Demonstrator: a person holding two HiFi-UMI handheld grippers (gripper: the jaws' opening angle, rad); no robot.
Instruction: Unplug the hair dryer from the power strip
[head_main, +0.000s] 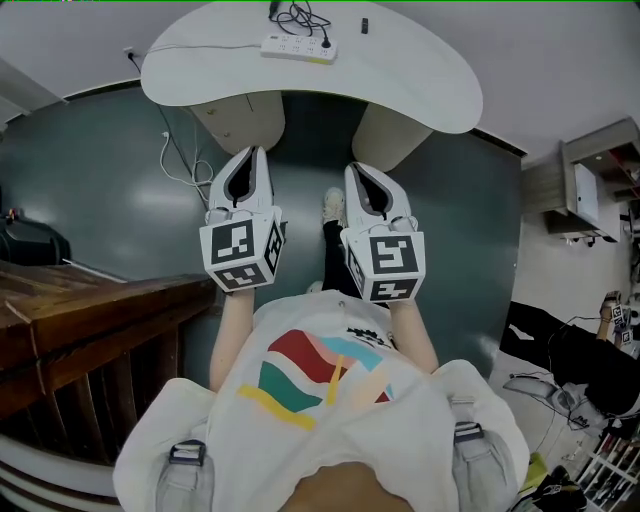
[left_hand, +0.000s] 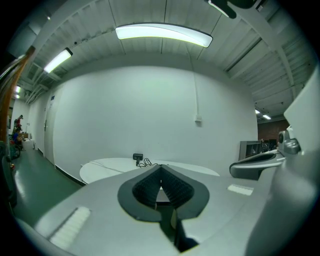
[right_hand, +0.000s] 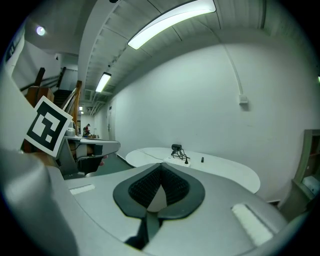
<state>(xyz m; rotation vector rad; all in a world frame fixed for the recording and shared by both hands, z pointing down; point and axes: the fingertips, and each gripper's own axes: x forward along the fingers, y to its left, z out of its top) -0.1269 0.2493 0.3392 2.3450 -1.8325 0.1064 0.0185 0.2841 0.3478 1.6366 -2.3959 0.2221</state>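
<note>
**Head view: get to the table before you open**

Your left gripper (head_main: 257, 153) and right gripper (head_main: 356, 170) sit side by side, jaws pressed together on nothing, well short of the white table (head_main: 420, 85). The power strip (head_main: 298, 47) lies near its far edge, with what looks like the dark hair dryer (head_main: 277, 10) just beyond. Move in close, spread one gripper, and pinch the black plug (head_main: 325, 42) itself, not the cord. Steady the strip with the other.
</note>
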